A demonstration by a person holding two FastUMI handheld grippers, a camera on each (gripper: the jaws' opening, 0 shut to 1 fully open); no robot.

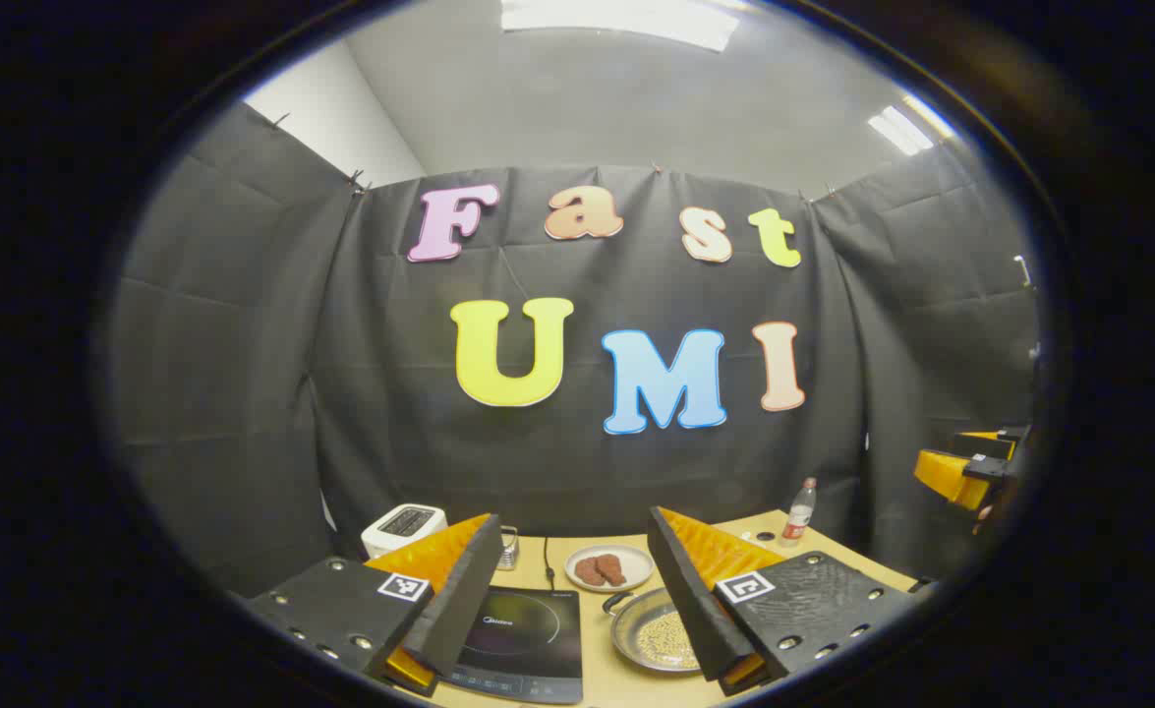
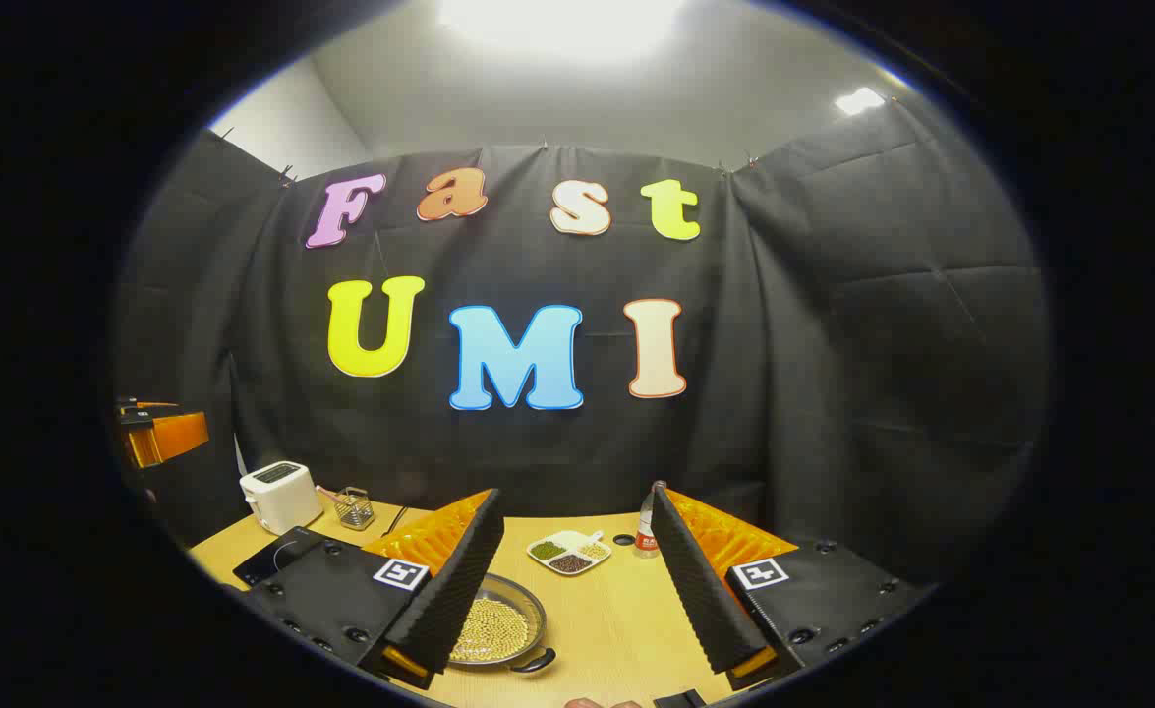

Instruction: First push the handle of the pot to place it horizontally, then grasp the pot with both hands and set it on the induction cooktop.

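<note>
steel pot (image 1: 658, 639) of beans beside induction cooktop (image 1: 523, 644) on table (image 2: 626, 615)

Shallow metal pot (image 1: 654, 637) w/ pale grains inside, 2 dark side handles, flat on wooden table just right of black induction cooktop (image 1: 523, 641), not on it.

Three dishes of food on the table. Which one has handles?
The metal pot of yellowish grains, beside the cooktop: a dark handle sticks out from its rim. The round plate with brown pieces and the divided dish show none.
</note>
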